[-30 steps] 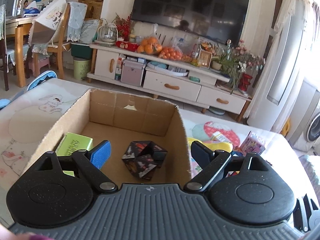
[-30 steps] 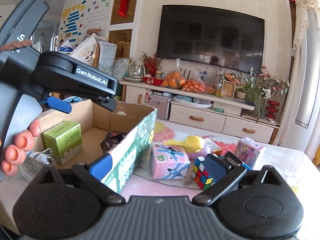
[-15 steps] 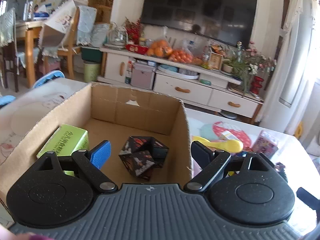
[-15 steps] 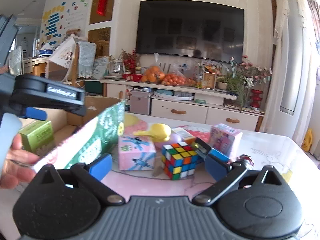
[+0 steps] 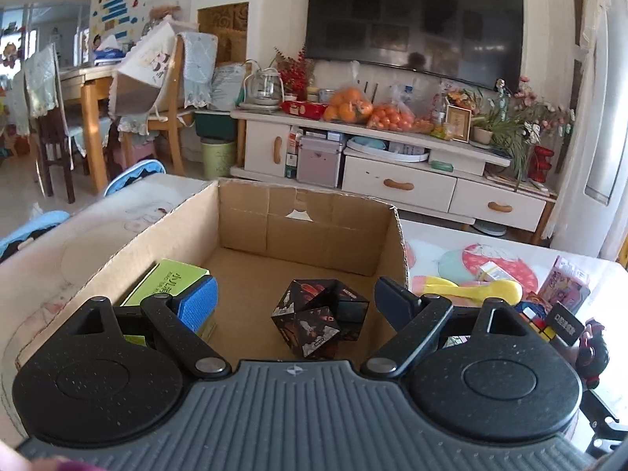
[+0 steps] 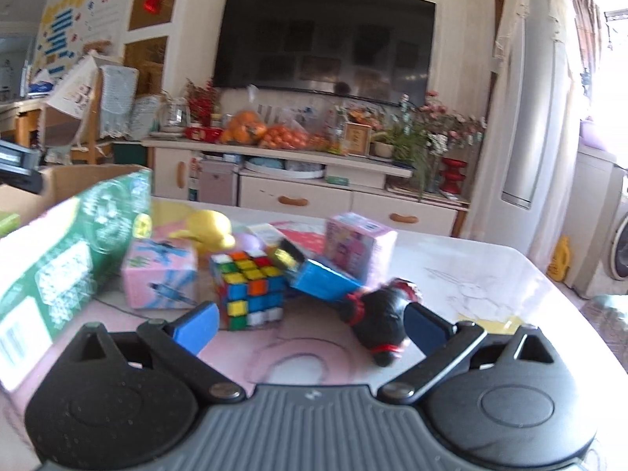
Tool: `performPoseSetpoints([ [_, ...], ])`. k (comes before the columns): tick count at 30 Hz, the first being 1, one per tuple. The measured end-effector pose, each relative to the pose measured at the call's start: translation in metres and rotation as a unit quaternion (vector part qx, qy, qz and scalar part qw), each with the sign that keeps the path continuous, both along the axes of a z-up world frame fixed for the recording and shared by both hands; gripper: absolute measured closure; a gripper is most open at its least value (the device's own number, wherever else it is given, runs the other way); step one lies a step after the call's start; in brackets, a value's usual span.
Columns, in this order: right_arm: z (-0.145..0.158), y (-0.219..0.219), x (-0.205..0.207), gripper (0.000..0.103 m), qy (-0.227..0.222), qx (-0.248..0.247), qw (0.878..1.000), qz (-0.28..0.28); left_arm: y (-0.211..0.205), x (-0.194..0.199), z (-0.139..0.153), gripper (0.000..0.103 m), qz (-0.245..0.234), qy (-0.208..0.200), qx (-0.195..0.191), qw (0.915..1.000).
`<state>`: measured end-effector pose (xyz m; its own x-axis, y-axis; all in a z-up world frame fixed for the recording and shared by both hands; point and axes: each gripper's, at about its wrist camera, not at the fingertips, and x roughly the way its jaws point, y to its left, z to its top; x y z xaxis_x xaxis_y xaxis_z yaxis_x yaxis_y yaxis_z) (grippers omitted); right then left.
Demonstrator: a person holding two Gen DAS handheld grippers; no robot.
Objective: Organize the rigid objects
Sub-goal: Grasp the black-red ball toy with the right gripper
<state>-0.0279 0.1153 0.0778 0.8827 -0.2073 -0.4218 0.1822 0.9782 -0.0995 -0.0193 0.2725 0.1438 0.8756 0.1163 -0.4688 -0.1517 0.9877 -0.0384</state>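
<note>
In the left wrist view an open cardboard box [image 5: 235, 227] holds a dark folding cube puzzle [image 5: 322, 322] and a green box [image 5: 165, 280]. My left gripper [image 5: 292, 306] is open and empty, hovering over the box's near edge. In the right wrist view my right gripper [image 6: 310, 324] is open and empty, low over the table. Just beyond it lie a Rubik's cube [image 6: 249, 288], a black toy with red trim [image 6: 378, 320], a blue box [image 6: 322, 280], and two pink boxes [image 6: 161, 274] [image 6: 359, 241]. The box's green printed outer wall [image 6: 70, 251] is at left.
A yellow toy [image 6: 208, 225] lies behind the pink box; it also shows in the left wrist view [image 5: 482, 288]. The table's far edge [image 6: 522, 259] runs behind the objects. A TV cabinet [image 5: 392, 172] stands across the room.
My right gripper has swung right, away from the box; the Rubik's cube and black toy now sit between its fingers. My left gripper has drawn back and risen slightly over the box.
</note>
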Motion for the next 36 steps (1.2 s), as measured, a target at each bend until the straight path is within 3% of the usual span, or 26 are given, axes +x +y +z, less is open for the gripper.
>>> performPoseSetpoints([
  [6,-0.012,-0.022,0.013,0.002,0.023,-0.011,0.999,-0.03,-0.004,-0.004,0.001,0.0,-0.012,-0.001,-0.002,0.9999],
  [16,-0.032,-0.046,0.044,0.002,0.062,-0.033,0.996,-0.049,-0.034,-0.026,0.011,0.0,-0.05,-0.059,0.0,0.997],
  [25,-0.041,-0.059,0.068,0.003,0.091,-0.024,0.995,-0.041,-0.067,-0.033,0.0,0.0,-0.12,-0.042,0.01,0.9918],
  [36,-0.043,-0.067,0.079,0.022,0.096,-0.041,0.994,-0.023,-0.099,-0.022,-0.02,0.0,-0.175,-0.002,0.026,0.9842],
])
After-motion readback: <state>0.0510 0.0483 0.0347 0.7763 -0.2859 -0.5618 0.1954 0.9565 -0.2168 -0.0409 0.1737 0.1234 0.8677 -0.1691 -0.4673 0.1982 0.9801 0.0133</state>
